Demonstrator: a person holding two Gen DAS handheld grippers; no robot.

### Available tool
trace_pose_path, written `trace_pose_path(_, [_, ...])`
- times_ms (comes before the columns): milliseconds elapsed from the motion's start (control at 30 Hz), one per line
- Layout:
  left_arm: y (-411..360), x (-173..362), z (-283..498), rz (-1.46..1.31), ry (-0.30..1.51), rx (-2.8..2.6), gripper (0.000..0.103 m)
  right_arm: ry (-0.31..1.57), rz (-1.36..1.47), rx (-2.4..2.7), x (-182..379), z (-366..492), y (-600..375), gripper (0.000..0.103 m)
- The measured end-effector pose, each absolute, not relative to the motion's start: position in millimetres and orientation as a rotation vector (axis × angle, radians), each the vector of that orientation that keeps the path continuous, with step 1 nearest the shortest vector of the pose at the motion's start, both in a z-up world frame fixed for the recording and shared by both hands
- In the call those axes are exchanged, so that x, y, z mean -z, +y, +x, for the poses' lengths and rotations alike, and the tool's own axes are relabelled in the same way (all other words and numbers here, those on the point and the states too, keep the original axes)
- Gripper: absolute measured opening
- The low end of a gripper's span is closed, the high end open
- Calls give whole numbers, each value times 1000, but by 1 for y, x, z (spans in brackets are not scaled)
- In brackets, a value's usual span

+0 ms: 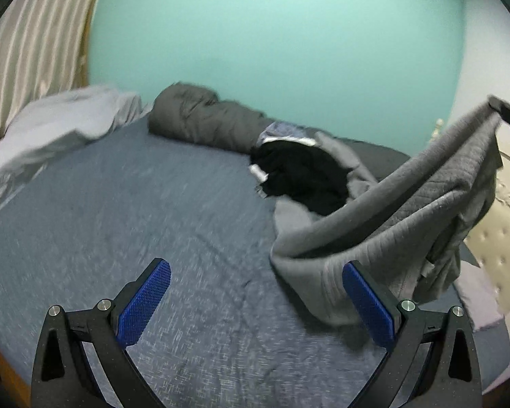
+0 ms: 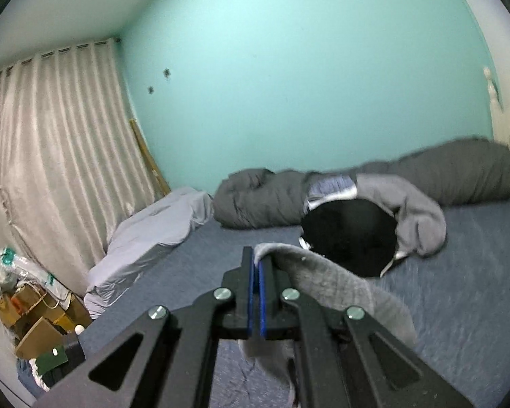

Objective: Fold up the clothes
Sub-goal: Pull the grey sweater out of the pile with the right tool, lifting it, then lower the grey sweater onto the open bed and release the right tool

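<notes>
right gripper (image 2: 257, 265) lifts a grey garment (image 1: 408, 217) off the bed (image 1: 119, 204); left gripper (image 1: 255, 292) hangs free beside it.

the right gripper's blue pads are pressed together on an edge of the grey garment, which drapes over its right finger and hangs down; in the left wrist view the garment stretches from that grip at the upper right down to the blue-grey sheet, its lower fold just beside the left gripper's right pad (image 1: 367, 306). the left gripper's jaws stand wide apart over the sheet, with nothing between them. behind, a black garment (image 2: 350, 238) lies in a pile with another grey piece (image 2: 421, 217), against a rolled dark grey blanket (image 1: 204, 119) along the turquoise wall (image 1: 272, 34). a pale pillow (image 1: 51, 129) lies at the left by the curtain (image 2: 51, 136).
</notes>
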State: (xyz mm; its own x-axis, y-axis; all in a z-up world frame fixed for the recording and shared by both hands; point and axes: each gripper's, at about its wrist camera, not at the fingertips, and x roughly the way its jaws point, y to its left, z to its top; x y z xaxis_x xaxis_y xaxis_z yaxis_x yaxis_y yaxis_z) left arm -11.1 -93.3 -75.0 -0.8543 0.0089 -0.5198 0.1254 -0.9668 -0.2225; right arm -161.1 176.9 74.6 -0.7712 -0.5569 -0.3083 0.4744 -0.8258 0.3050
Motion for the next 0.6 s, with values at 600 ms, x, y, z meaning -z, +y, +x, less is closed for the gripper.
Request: trace_pose_path(600, [-61, 32, 17, 853, 395, 3133, 103, -102, 495, 2522, -171, -101, 170, 2])
